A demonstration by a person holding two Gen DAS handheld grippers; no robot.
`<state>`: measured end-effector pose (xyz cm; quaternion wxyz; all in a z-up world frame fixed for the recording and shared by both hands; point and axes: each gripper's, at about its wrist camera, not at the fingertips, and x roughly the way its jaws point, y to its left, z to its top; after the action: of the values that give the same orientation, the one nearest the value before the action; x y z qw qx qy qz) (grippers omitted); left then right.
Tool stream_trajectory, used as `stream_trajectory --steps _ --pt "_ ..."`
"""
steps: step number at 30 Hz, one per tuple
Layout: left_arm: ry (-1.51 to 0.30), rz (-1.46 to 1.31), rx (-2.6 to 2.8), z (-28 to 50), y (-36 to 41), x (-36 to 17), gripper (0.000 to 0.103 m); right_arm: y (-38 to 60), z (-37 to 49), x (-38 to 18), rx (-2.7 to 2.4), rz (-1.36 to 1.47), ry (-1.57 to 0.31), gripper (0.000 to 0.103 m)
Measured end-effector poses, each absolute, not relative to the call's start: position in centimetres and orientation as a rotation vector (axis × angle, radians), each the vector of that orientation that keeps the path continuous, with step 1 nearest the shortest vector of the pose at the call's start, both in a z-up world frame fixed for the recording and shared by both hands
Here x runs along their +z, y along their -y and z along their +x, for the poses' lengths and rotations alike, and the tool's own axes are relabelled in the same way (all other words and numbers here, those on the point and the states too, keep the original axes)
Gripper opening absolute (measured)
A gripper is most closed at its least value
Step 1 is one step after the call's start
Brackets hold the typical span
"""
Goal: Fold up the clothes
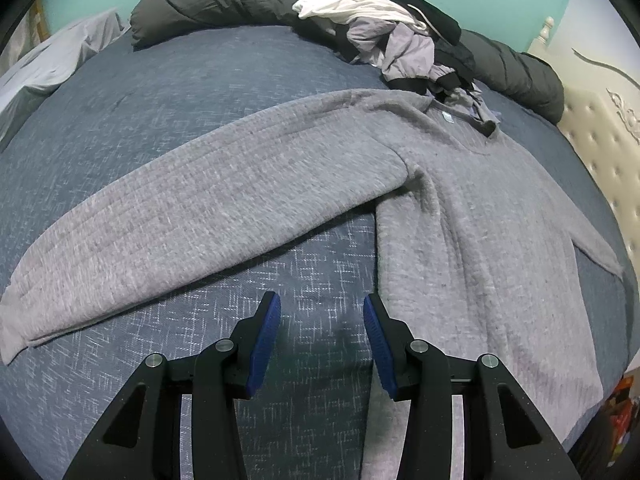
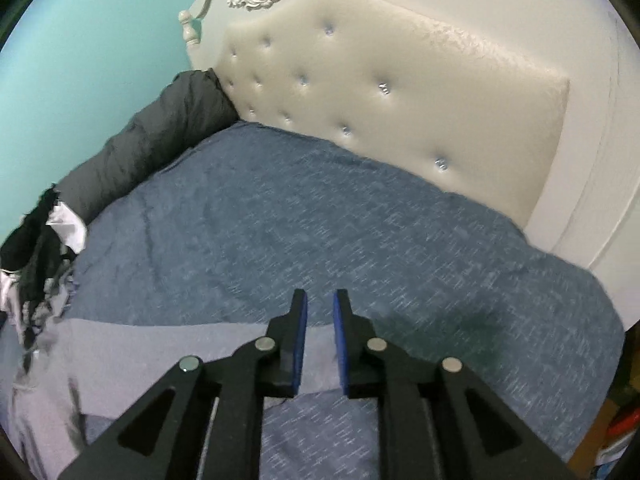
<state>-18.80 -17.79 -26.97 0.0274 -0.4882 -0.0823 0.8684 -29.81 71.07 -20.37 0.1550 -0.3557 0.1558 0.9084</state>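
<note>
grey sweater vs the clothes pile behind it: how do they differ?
The grey sweater lies spread flat with one sleeve stretched out; the clothes pile is a crumpled heap. The sweater is one grey garment; the pile mixes white, lilac and black pieces. The sweater lies near the left gripper; the pile sits further back. Both rest on the blue bedspread.

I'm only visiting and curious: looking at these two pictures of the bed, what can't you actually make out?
- Grey sweater: left wrist view, its hem runs behind the left gripper and off the bottom edge.
- Clothes pile: left wrist view, garments overlap, so no count.
- Same sweater: right wrist view, blurred and cut off by the lower left edge.
- Right gripper: nothing visible between its narrowly parted jaws.
</note>
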Motion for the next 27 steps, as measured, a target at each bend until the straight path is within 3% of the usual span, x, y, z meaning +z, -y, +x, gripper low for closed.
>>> stream_trajectory --steps 3,7,16,27 --pt "0.274 -1.505 2.672 -18.6 17.9 -26.8 0.047 -69.5 -29.2 -20.5 2.671 -1.071 -0.458 0.019" --pt "0.306 -1.515 2.630 -17.9 17.8 -26.6 0.047 -65.4 -27.9 -22.2 2.763 -1.225 -0.612 0.044" --pt "0.313 -1.596 2.479 -14.8 16.6 -26.9 0.047 -49.8 -24.0 -25.3 2.965 -1.754 -0.616 0.047" --pt "0.315 -1.656 2.353 -10.2 15.1 -28.4 0.048 -38.0 -18.9 -29.3 2.854 -2.335 -0.174 0.056"
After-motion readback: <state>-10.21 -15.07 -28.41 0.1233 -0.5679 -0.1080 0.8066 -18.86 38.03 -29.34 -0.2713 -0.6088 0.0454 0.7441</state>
